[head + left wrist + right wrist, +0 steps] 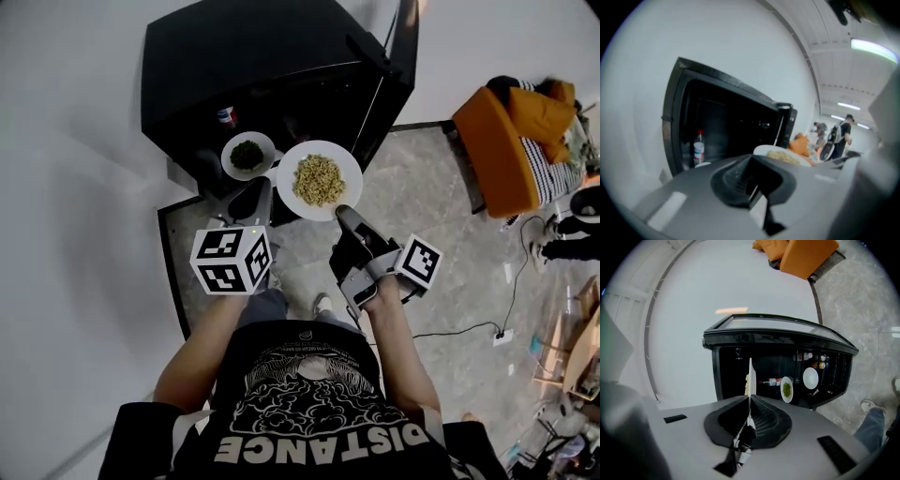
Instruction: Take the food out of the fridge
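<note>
Grey stone floor (441, 187) spreads before a black fridge (262, 56) at the far side, against a white wall, its door swung open on the right. An orange chair (497, 141) stands well off to the right.

Both dishes are outside the fridge, in the air just in front of its open mouth. The right gripper (345, 214) is clamped on the near rim of a white plate (291, 159) of pale noodles (319, 180) – its own view shows the plate edge-on between the closed jaws.

Just left of the plate, almost touching it, is a small white bowl (230, 145) of chopped greens (247, 155). The left gripper (255, 187) reaches to the bowl's near rim, and in its own view the jaws stand nearly together with a thin white sliver pinched between them – it grips the bowl.

Inside the dark fridge a bottle (698, 147) with a red cap stands at the left
</note>
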`<move>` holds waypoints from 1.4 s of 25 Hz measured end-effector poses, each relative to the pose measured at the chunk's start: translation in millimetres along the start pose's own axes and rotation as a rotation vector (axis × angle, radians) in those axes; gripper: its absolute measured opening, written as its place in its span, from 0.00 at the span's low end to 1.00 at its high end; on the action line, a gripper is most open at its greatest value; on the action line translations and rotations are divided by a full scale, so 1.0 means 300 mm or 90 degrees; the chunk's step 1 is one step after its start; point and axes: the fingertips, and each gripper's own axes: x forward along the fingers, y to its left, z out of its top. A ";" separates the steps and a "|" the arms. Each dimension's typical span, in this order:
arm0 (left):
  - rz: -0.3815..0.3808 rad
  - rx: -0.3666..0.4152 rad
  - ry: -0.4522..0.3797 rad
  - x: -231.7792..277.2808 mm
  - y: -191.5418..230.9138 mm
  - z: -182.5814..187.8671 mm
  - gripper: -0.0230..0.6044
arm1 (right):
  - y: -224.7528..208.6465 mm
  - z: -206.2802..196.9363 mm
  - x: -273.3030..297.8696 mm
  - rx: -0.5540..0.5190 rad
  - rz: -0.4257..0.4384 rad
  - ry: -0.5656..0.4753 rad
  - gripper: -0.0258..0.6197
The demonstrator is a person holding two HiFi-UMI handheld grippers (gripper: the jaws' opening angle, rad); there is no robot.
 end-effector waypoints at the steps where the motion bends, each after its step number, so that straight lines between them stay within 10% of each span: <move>1: 0.009 -0.002 -0.005 -0.016 -0.008 0.016 0.04 | 0.041 0.004 -0.020 -0.001 0.005 0.009 0.05; 16: -0.003 -0.012 -0.019 -0.083 -0.100 0.096 0.04 | 0.490 0.036 0.015 -0.071 0.080 0.082 0.05; 35: -0.014 0.003 -0.045 -0.131 -0.101 0.131 0.04 | 0.632 0.165 0.305 -0.063 0.091 0.021 0.06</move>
